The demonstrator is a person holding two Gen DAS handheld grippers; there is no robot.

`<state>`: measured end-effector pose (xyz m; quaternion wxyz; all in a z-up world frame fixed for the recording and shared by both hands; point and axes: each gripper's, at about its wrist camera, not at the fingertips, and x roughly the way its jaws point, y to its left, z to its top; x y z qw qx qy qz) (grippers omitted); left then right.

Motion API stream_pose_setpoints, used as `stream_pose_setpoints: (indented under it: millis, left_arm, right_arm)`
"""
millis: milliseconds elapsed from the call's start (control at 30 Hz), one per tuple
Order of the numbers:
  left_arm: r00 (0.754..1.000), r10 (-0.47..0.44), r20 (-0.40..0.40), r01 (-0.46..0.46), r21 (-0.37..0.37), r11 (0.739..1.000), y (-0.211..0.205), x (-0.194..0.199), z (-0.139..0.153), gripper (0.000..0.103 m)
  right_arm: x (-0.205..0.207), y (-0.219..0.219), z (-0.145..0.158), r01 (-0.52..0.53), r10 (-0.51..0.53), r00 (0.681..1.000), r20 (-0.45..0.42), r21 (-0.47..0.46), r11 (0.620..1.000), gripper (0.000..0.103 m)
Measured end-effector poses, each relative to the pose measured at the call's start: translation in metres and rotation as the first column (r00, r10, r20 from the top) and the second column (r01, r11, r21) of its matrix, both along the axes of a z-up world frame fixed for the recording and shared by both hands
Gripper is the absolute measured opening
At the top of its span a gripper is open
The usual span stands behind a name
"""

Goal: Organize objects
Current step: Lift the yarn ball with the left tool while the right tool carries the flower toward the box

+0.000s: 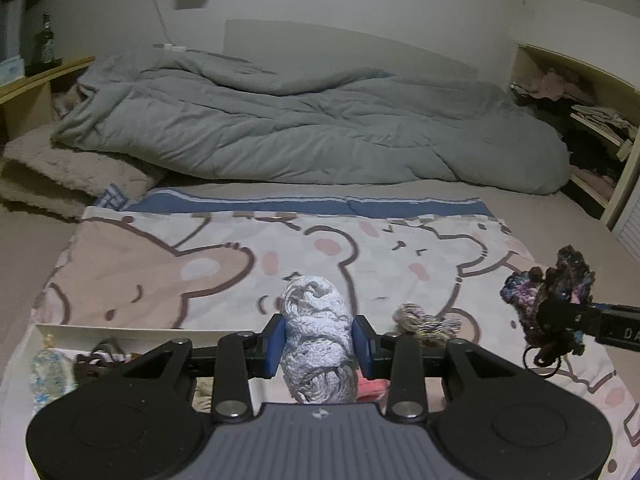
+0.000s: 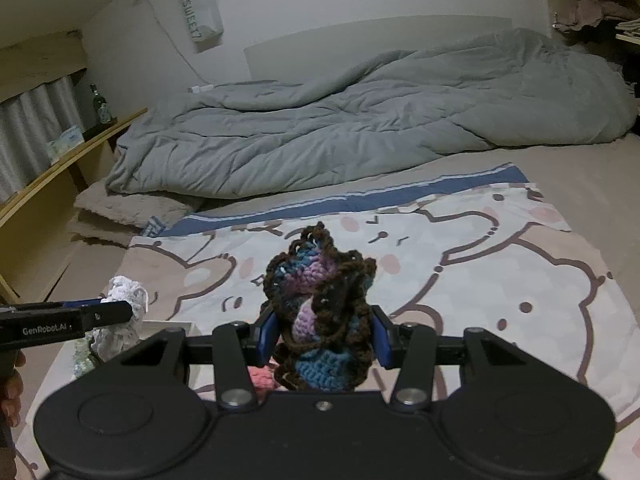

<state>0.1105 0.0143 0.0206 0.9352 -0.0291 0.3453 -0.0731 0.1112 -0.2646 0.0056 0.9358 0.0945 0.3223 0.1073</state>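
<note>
My left gripper (image 1: pixel 319 346) is shut on a pale grey-white crocheted piece (image 1: pixel 316 320), held above the cartoon-bear blanket (image 1: pixel 160 264). Its blue pads (image 1: pixel 276 344) press both sides of the bundle. My right gripper (image 2: pixel 322 334) is shut on a dark crocheted piece (image 2: pixel 320 300) of brown, blue and purple yarn. In the left wrist view that dark piece (image 1: pixel 548 292) hangs at the right with the right gripper's finger behind it. From the right wrist view, the white piece (image 2: pixel 124 308) shows at the left, in the left gripper's finger.
A white box (image 1: pixel 120 334) holding small items sits at the lower left. A beige yarn piece (image 1: pixel 424 322) lies on the blanket and something pink (image 2: pixel 262 378) lies under the grippers. A rumpled grey duvet (image 1: pixel 300 128) fills the back; shelves (image 1: pixel 592 120) stand at the right.
</note>
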Motion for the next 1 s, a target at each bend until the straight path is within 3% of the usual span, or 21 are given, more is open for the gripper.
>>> stream_pose_setpoints:
  millis: [433, 1000]
  left_arm:
    - [0.993, 0.120, 0.023, -0.120, -0.008, 0.993, 0.082, -0.025, 0.016, 0.038]
    - [0.971, 0.238, 0.010, -0.238, 0.004, 0.971, 0.176, -0.048, 0.019, 0.038]
  right_arm:
    - [-0.005, 0.064, 0.032, -0.126, 0.125, 0.991, 0.044, 0.030, 0.992, 0.048]
    - [0.006, 0.187, 0.072, -0.283, 0.280, 0.957, 0.074, 0.047, 0.958, 0.048]
